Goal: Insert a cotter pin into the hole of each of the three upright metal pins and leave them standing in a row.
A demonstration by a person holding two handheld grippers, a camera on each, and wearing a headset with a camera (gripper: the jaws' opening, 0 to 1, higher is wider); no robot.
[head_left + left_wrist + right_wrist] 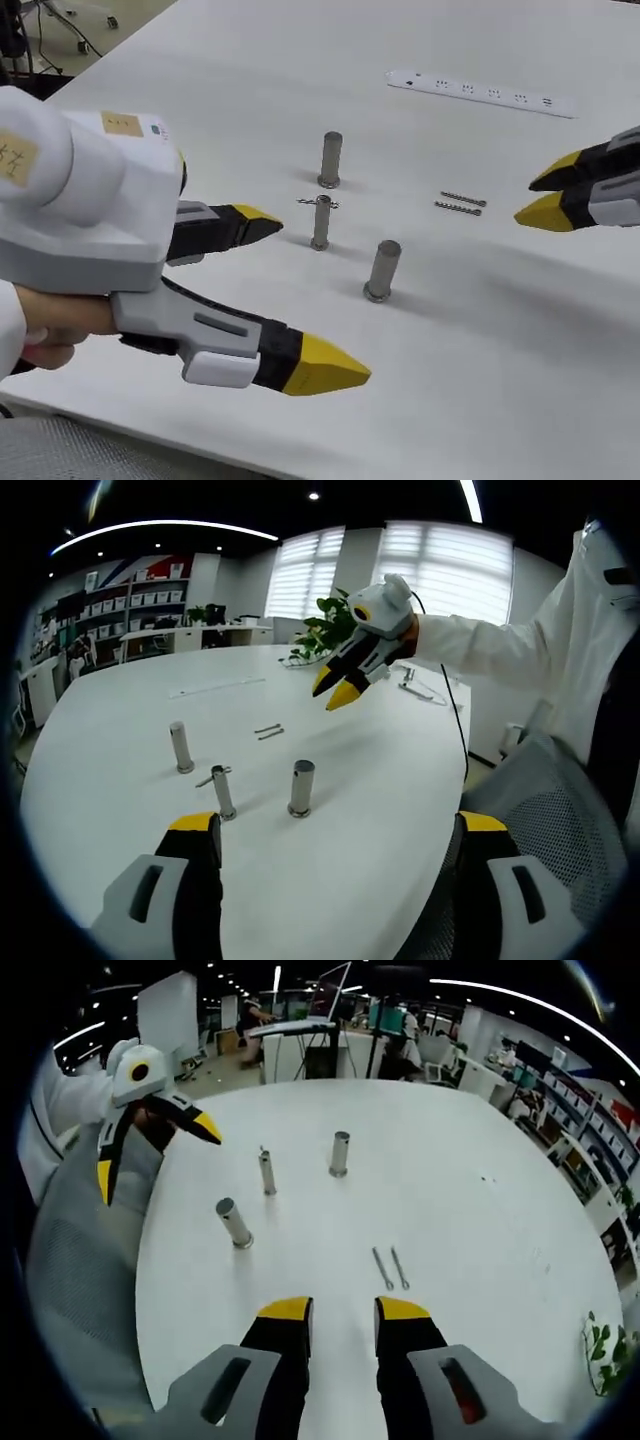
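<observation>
Three upright metal pins stand on the white table (pixel 500 340): a far pin (pixel 330 160), a middle pin (pixel 321 222) and a near pin (pixel 381 270). A cotter pin (pixel 318 203) sits through the middle pin's top, also seen as the cotter pin (pixel 215 775) in the left gripper view. Two loose cotter pins (pixel 461 204) lie flat to the right, about halfway to my right gripper (pixel 533 198), which hovers open and narrow above the table. In its own view the loose cotter pins (pixel 391 1268) lie just ahead of its tips. My left gripper (pixel 305 298) is wide open and empty, left of the pins.
A white power strip (pixel 480 92) lies at the far side of the table. The table's near edge (pixel 200 450) runs just under my left gripper. A grey mesh chair (pixel 540 810) stands beside the table, and office desks and shelves are in the background.
</observation>
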